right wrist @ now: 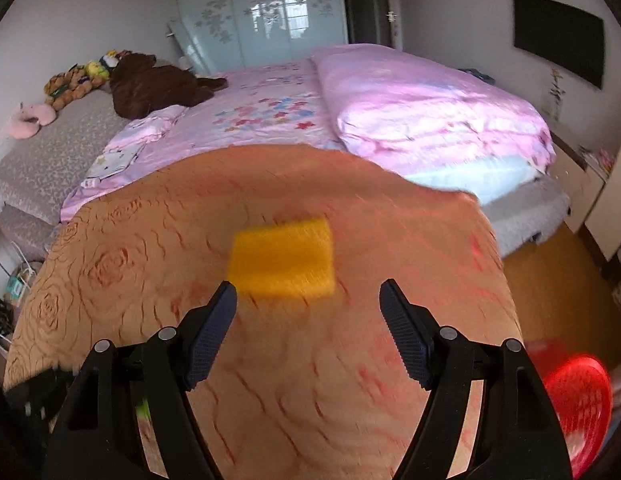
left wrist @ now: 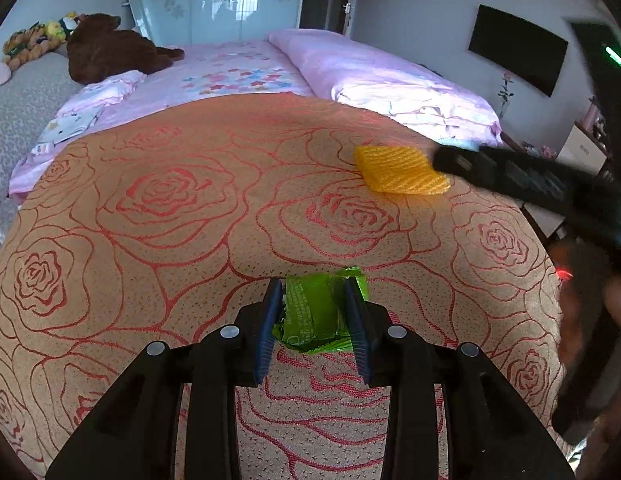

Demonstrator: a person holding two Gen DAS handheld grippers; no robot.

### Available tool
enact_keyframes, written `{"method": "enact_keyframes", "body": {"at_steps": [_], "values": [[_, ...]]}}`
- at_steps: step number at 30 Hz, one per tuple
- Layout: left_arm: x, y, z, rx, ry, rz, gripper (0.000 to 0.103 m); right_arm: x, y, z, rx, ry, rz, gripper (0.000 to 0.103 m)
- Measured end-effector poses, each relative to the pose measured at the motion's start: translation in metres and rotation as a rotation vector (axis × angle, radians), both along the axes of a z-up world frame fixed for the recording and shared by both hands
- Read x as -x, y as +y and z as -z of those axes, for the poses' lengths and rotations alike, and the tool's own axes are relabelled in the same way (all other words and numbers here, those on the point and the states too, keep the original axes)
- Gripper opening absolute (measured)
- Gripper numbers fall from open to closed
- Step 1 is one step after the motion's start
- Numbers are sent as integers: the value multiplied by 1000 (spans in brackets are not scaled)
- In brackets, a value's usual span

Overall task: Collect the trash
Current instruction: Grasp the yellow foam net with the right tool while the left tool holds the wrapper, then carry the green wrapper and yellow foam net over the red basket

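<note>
Left gripper (left wrist: 314, 312) clamps crumpled green foil wrapper (left wrist: 310, 316); right gripper (right wrist: 308, 308), jaws wide and empty, faces yellow mesh sponge pad (right wrist: 282, 258) just ahead on rose-patterned desk (left wrist: 170, 208).

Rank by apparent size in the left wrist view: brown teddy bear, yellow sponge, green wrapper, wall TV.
1. Brown teddy bear, largest.
2. Wall TV and yellow sponge: too alike to rank.
3. Green wrapper, smallest showing, though partly hidden by the left gripper shut on it.
The bear and TV are far off, so true sizes differ.
</note>
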State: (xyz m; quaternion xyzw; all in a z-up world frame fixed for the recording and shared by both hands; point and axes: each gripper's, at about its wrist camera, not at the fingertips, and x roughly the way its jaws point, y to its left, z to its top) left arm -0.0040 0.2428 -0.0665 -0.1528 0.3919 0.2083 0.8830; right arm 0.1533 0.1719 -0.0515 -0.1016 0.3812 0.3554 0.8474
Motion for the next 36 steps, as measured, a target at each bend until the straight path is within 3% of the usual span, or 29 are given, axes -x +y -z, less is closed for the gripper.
{"method": "enact_keyframes", "body": {"at_steps": [9, 11, 15, 26, 36], "values": [[0, 0, 1, -8, 6, 0, 31, -23, 46, 27, 56, 92, -29, 72], [0, 0, 1, -5, 6, 0, 31, -20, 49, 31, 81, 57, -34, 71], [0, -1, 1, -6, 9, 0, 31, -10, 55, 35, 145, -26, -46, 59], [-2, -1, 2, -13, 14, -1, 31, 5, 32, 35, 153, -70, -64, 30], [-3, -1, 2, -19, 16, -3, 31, 33, -17, 33, 117, -43, -60, 27]]}}
